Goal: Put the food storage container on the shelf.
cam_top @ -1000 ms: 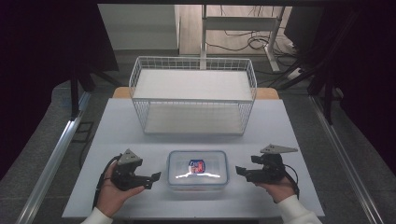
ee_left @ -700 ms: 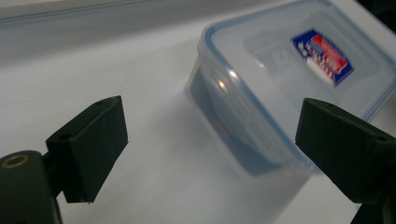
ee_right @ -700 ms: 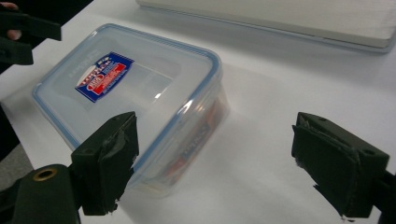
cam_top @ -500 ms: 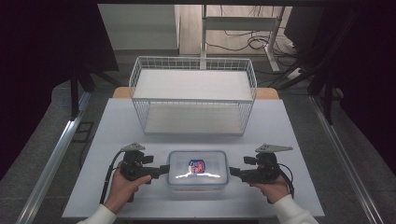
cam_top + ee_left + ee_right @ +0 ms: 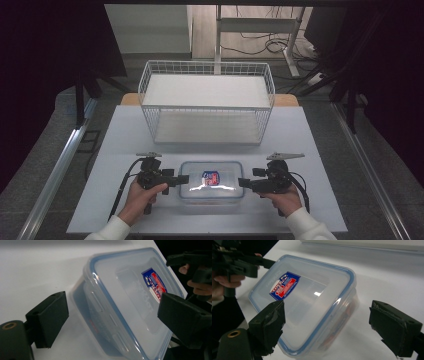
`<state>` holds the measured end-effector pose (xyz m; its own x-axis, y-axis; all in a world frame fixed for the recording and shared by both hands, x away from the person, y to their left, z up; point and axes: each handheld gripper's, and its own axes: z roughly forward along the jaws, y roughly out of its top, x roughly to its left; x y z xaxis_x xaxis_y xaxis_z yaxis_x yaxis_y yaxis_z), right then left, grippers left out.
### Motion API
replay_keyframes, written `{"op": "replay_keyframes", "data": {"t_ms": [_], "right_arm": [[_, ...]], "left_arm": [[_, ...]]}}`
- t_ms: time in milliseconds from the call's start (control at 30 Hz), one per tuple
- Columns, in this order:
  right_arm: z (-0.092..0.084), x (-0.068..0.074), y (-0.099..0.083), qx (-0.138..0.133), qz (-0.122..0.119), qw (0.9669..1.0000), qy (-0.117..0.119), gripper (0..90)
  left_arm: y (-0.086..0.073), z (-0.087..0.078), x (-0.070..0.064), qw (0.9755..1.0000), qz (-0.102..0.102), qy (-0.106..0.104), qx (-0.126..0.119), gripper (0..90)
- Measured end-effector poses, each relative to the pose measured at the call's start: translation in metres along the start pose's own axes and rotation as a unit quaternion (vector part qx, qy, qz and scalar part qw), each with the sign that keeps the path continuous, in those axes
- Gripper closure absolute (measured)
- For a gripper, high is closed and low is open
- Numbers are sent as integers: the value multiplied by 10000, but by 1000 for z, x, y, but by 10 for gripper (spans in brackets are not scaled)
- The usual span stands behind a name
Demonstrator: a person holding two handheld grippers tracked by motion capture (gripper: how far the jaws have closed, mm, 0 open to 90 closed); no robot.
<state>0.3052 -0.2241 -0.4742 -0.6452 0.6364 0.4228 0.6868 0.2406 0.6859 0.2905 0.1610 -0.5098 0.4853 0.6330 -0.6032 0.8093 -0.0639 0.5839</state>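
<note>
A clear plastic container point(image 5: 211, 185) with a blue-rimmed lid and a red-and-blue label lies near the table's front edge. My left gripper point(image 5: 183, 180) is at its left end and my right gripper point(image 5: 242, 183) at its right end, both pointing inward. In the left gripper view the container point(image 5: 130, 290) has its end between the wide-open jaws of the left gripper point(image 5: 115, 315). In the right gripper view the container point(image 5: 307, 290) sits likewise between the spread jaws of the right gripper point(image 5: 329, 322). I cannot tell whether any jaw touches it.
A white wire basket point(image 5: 207, 100) stands at the back of the white table point(image 5: 125, 140), behind the container. Bare tabletop lies between basket and container. Dark curtains and floor cables lie beyond the table.
Both grippers have moved inward from beside the container to its two ends and turned level. The container has stayed in place.
</note>
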Motion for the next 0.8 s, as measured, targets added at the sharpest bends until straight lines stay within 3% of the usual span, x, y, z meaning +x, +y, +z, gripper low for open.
{"op": "replay_keyframes", "data": {"t_ms": [167,233,467,600,700,800], "right_arm": [[12,-4,0,142,164,9996,186,127],[17,-6,0,186,308,9990,253,118],[32,-9,-4,359,577,9967,445,140],[37,-10,-5,449,834,9942,508,205],[31,-12,-6,354,969,9932,533,316],[27,-17,-7,332,1118,9912,633,365]], "left_arm": [[-2,8,1,9997,5,-144,190,121],[-4,11,4,9993,-142,-277,229,124],[-6,14,6,9981,-274,-482,278,183],[-6,12,7,9979,-379,-468,248,220],[-6,10,7,9976,-443,-478,217,266],[-6,8,6,9978,-439,-445,199,316]]}}
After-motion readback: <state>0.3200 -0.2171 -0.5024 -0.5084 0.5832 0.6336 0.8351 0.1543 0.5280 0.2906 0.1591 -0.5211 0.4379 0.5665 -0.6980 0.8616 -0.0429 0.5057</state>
